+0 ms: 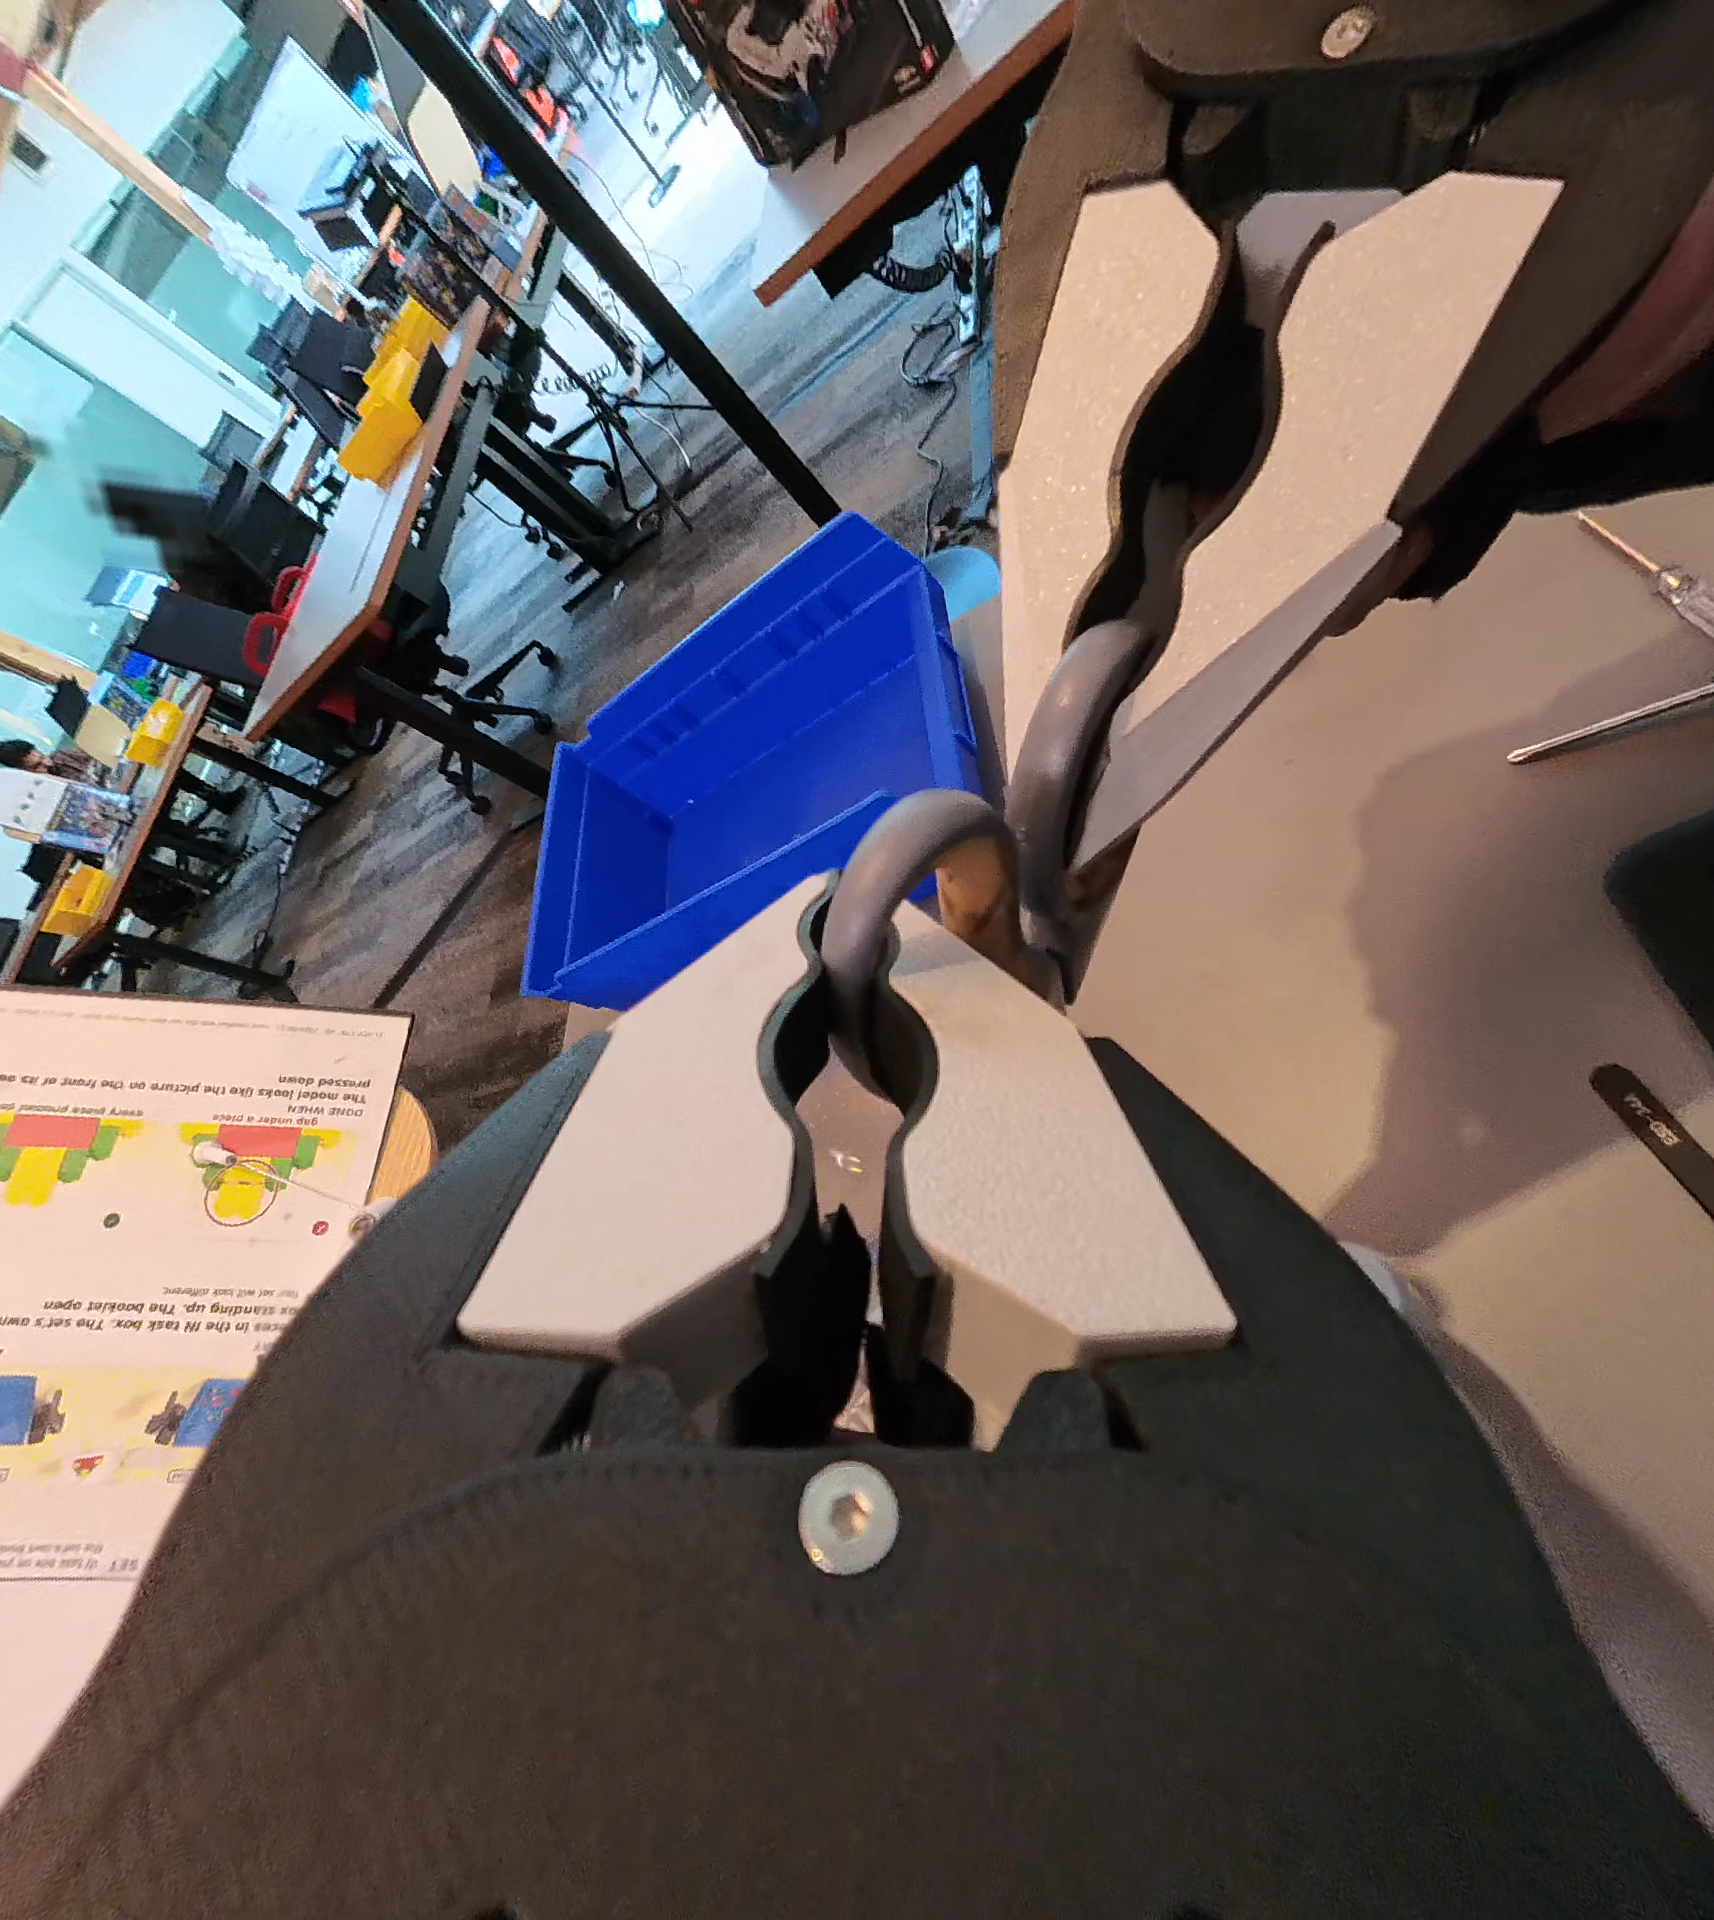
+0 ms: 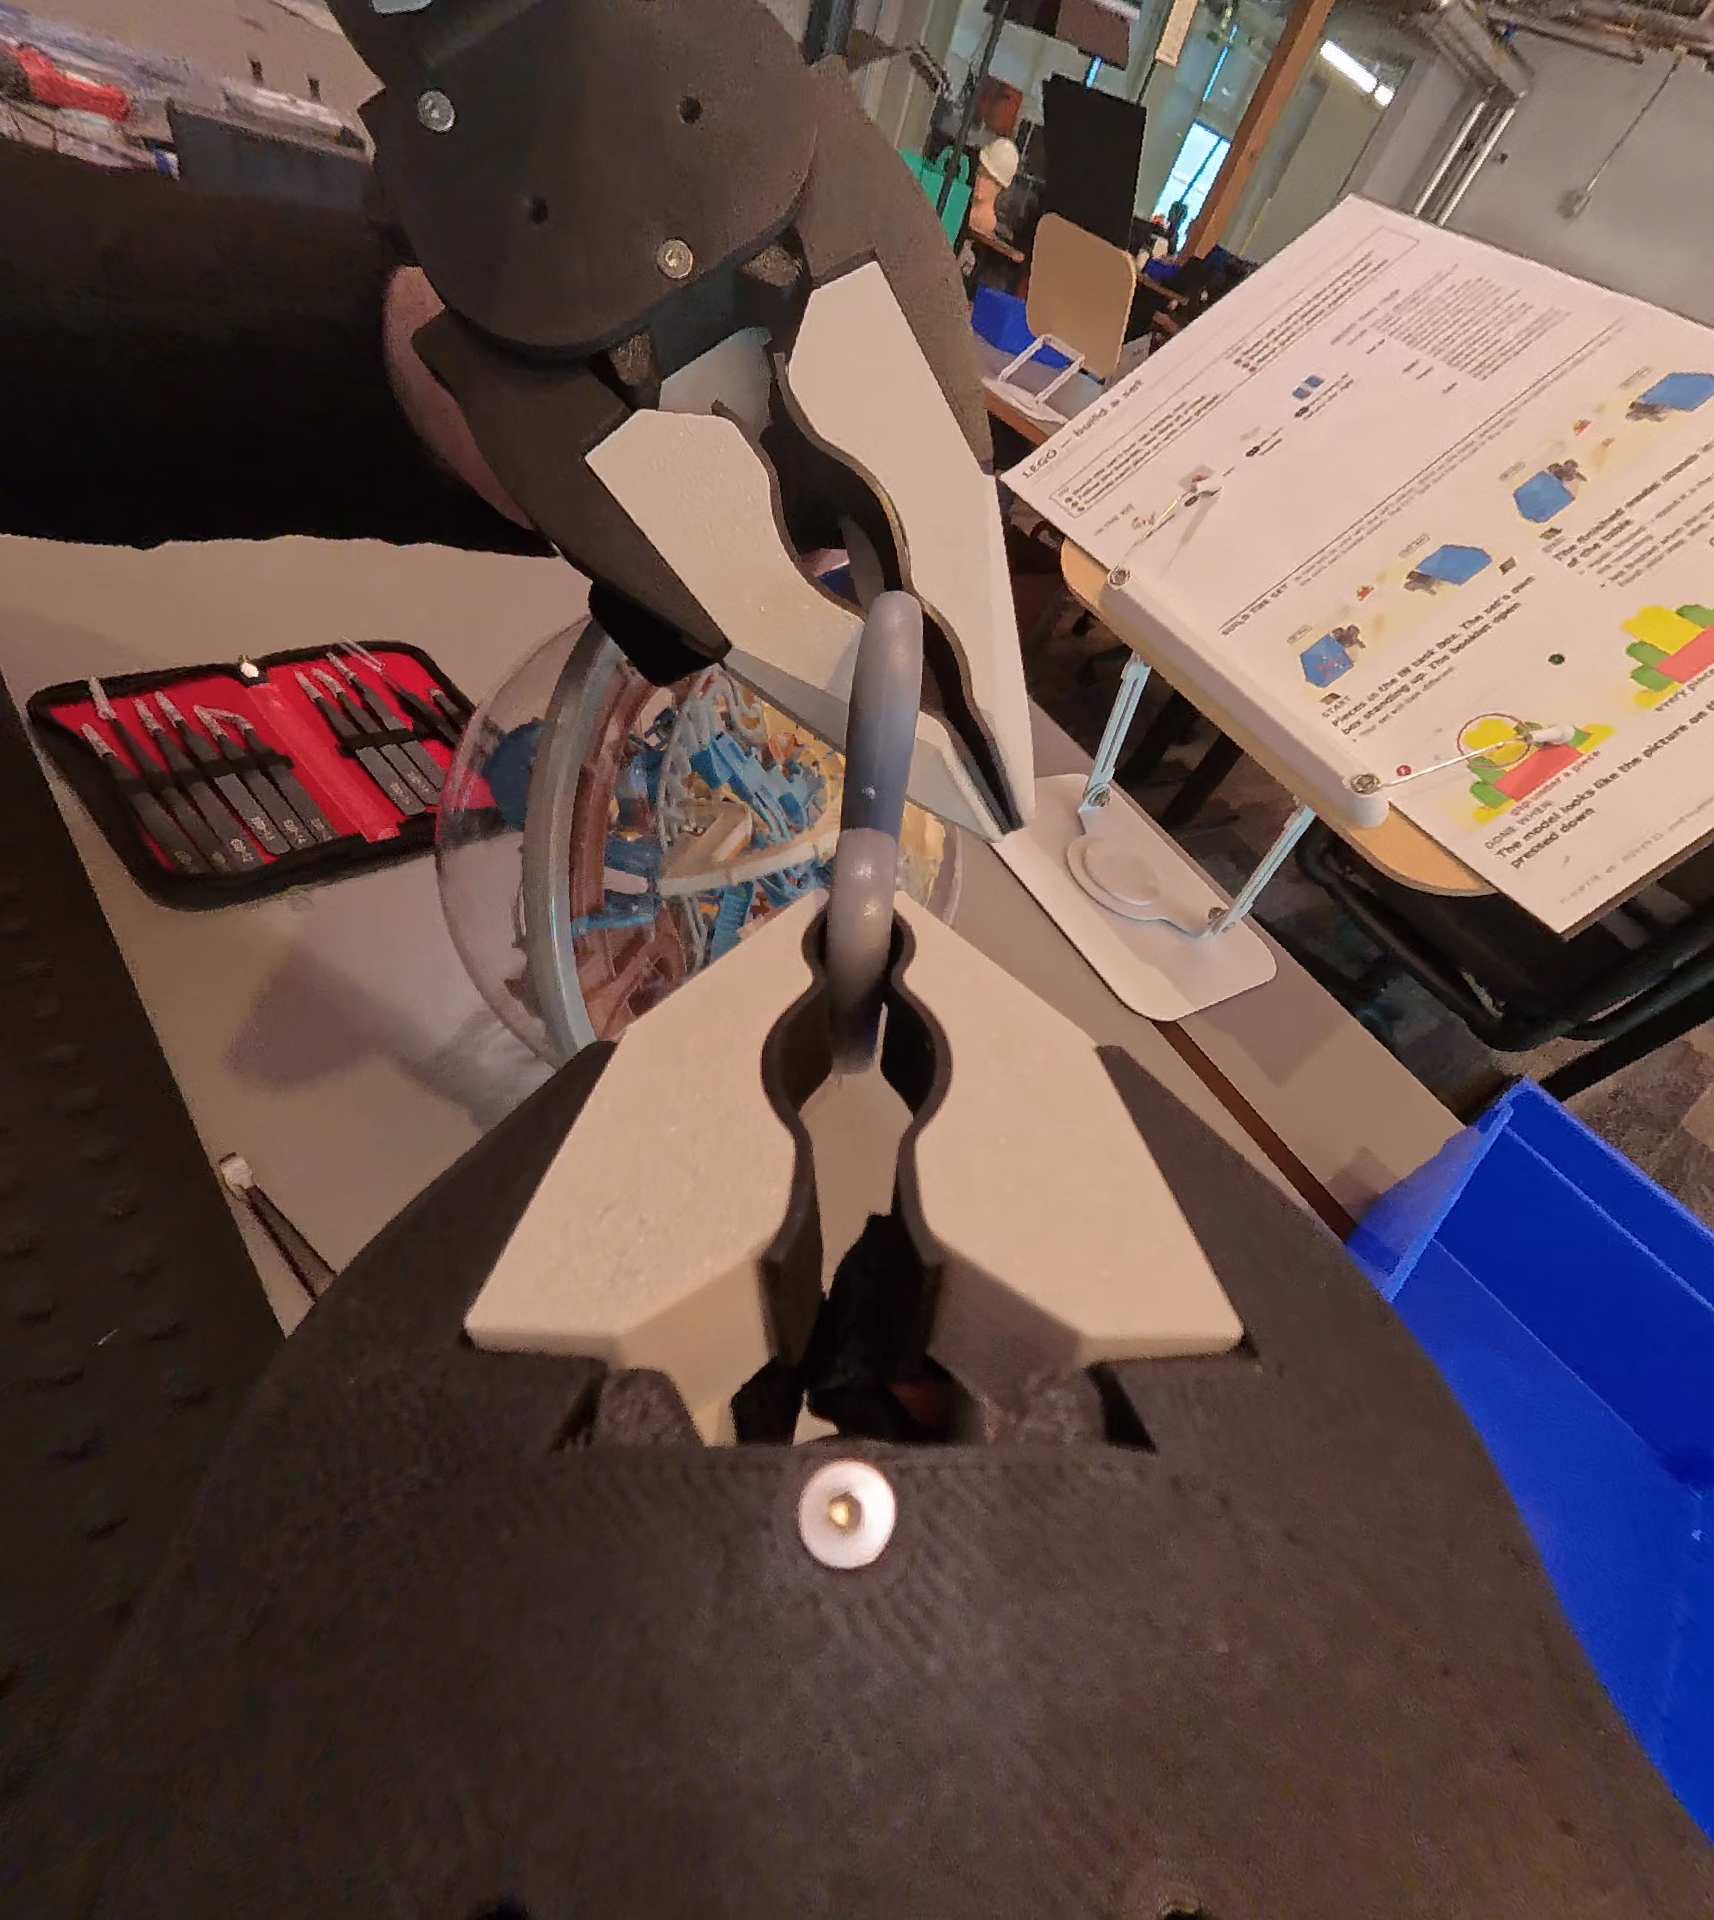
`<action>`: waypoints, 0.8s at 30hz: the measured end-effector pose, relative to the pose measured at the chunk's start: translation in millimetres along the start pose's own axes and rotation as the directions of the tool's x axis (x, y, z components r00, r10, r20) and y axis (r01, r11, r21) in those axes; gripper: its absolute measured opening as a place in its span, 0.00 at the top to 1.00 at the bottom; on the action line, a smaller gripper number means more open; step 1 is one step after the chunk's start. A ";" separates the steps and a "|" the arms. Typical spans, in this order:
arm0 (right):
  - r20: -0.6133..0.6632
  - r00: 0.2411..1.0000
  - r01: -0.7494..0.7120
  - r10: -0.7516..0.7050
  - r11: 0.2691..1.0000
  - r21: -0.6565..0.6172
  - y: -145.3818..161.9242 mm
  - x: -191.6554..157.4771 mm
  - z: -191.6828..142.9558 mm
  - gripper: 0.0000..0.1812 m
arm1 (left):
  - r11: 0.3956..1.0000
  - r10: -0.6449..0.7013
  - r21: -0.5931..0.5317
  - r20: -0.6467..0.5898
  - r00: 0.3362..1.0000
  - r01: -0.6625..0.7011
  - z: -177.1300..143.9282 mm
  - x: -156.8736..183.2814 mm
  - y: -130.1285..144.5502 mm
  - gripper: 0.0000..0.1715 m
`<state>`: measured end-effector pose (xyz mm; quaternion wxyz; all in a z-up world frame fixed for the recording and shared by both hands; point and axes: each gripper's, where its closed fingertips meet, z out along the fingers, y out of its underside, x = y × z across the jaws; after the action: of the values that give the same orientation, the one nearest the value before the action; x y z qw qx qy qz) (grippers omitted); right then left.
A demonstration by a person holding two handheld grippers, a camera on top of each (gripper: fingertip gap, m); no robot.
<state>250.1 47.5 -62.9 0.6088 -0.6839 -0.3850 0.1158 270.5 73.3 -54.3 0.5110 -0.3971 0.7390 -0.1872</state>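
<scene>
The jaws of the left gripper (image 1: pixel 858 1023) are closed tight on one loop of a grey plastic ring handle (image 1: pixel 946 862), and the jaws of the right gripper (image 2: pixel 863 1013) pinch its other loop. The handle hangs in the air between them, above the pale worktop (image 1: pixel 1352 935). At 10 o'clock in the left wrist view sits an open blue plastic bin (image 1: pixel 759 769); a clear round ball with a colourful maze inside (image 2: pixel 687 821) sits under the handle.

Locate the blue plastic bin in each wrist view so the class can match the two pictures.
Left wrist view: the blue bin sits centre, just beyond the left gripper.
Right wrist view: the blue bin fills the lower right corner.
Shared landmark: the grey ring clamped by both grippers.
</scene>
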 end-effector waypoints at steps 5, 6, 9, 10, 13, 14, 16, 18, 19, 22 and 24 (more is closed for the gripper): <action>-0.029 0.998 0.064 -0.064 0.998 0.000 -4.0 -14.1 -0.5 1.00 | 0.999 0.008 0.048 0.007 1.000 -0.009 -14.2 9.3 0.0 1.00; -0.026 0.998 0.061 -0.060 0.998 0.016 -5.4 -15.1 -1.6 1.00 | 0.998 -0.002 0.066 0.011 1.000 0.002 -18.3 7.5 -1.2 1.00; -0.018 0.999 0.031 -0.030 0.997 0.068 -7.1 -13.2 -8.6 1.00 | 0.989 -0.086 0.118 -0.006 0.996 0.086 -29.7 -0.7 2.4 1.00; -0.016 1.000 0.027 -0.026 0.997 0.068 -5.6 -12.9 -9.8 1.00 | 0.987 -0.104 0.126 -0.016 0.994 0.105 -31.8 -2.1 4.0 1.00; -0.005 1.000 0.018 -0.018 0.998 0.066 -1.6 -11.8 -7.4 1.00 | 0.991 -0.099 0.089 -0.045 0.994 0.103 -30.7 -1.4 11.3 1.00; -0.004 1.000 0.019 -0.018 0.998 0.054 0.3 -11.3 -4.7 1.00 | 0.993 -0.094 0.073 -0.055 0.994 0.098 -28.8 -0.9 14.3 1.00; 0.001 1.000 0.006 -0.006 0.999 0.050 1.7 -9.8 -0.5 1.00 | 0.992 -0.109 0.059 -0.076 0.991 0.114 -26.2 -2.3 17.2 1.00; 0.005 1.000 -0.006 0.005 0.999 0.050 1.5 -6.5 1.1 1.00 | 0.991 -0.121 0.041 -0.099 0.988 0.126 -24.2 -5.0 19.2 1.00; 0.008 1.000 -0.015 0.015 0.999 0.046 1.5 -4.4 2.2 1.00 | 0.990 -0.129 0.035 -0.106 0.986 0.133 -22.7 -6.8 20.1 1.00; 0.025 0.998 -0.052 0.051 0.999 0.015 1.3 2.6 6.3 1.00 | 0.983 -0.178 0.017 -0.142 0.974 0.183 -17.5 -11.5 25.3 1.00; 0.034 0.998 -0.057 0.058 0.998 -0.028 2.9 6.8 12.5 1.00 | 0.976 -0.214 -0.007 -0.174 0.961 0.216 -12.7 -12.7 33.3 1.00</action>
<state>248.0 61.5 -66.4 0.5890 -0.7007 -0.3775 0.1399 247.9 102.0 -64.2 0.4238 -0.4542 0.7320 -0.2799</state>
